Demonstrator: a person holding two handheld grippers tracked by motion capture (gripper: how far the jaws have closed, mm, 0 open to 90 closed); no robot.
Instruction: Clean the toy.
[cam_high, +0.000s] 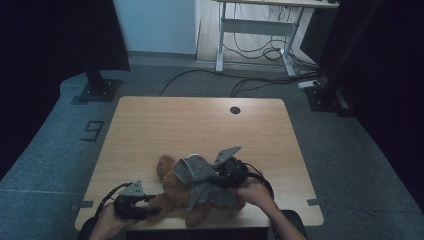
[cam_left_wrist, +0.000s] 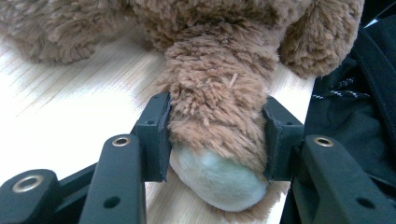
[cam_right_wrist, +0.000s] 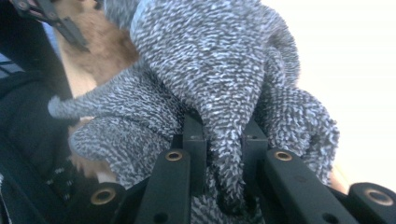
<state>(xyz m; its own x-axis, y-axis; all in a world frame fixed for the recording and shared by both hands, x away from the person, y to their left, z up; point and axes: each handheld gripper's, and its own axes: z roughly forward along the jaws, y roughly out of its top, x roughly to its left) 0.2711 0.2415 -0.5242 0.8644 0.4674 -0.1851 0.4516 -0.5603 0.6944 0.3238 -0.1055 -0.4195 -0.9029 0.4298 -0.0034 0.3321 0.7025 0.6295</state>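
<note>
A wooden worktop (cam_high: 200, 125) carries a brown teddy bear (cam_high: 172, 187) lying by its near edge, roughly at the middle. A grey knitted garment (cam_high: 202, 180) drapes over the bear. The right claw (cam_right_wrist: 223, 140) pinches a fold of the garment. The left claw (cam_left_wrist: 217, 135) grips the bear's leg (cam_left_wrist: 219, 116).

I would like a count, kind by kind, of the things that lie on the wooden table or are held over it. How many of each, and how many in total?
Brown plush bear: 1
Grey knitted garment: 1
Handheld grippers: 2, the left gripper shut on the bear's leg, the right gripper shut on the garment
Total: 4
</note>
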